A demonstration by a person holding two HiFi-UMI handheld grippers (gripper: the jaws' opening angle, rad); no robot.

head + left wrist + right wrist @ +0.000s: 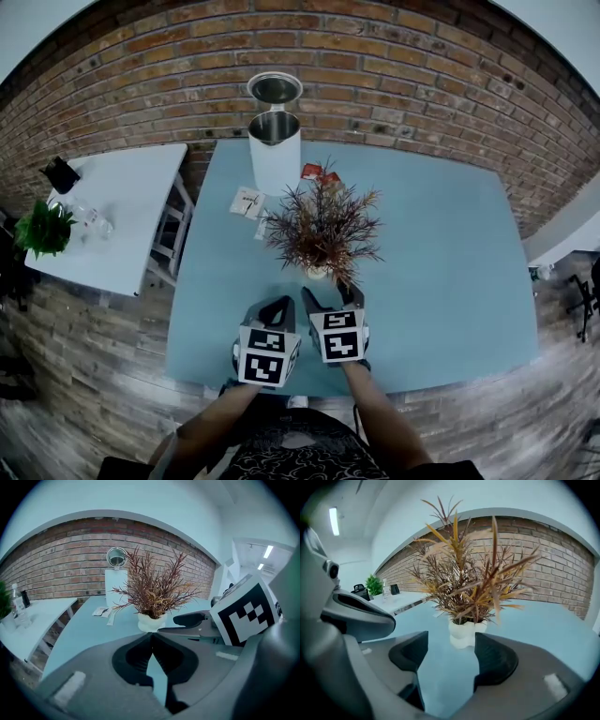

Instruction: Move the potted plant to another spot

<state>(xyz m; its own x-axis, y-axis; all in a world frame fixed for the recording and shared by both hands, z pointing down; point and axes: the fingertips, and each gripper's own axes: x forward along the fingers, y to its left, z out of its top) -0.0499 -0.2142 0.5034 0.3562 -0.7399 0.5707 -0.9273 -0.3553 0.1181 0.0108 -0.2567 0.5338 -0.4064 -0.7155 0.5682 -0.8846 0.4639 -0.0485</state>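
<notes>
Jaws on my right tool (451, 639) stand wide apart with nothing pressed between the pads, and just beyond their tips, untouched, the reddish-brown spiky plant in a small white pot (322, 234) stands upright. It sits near the middle of the pale blue worktop (450, 272), slightly toward the left edge, with a tall white cylindrical bin (275, 155) well behind it at the far edge by the brick wall. My left tool (151, 635) hangs close beside the right one on its left, nearer the front edge, its jaws closed together on nothing.
</notes>
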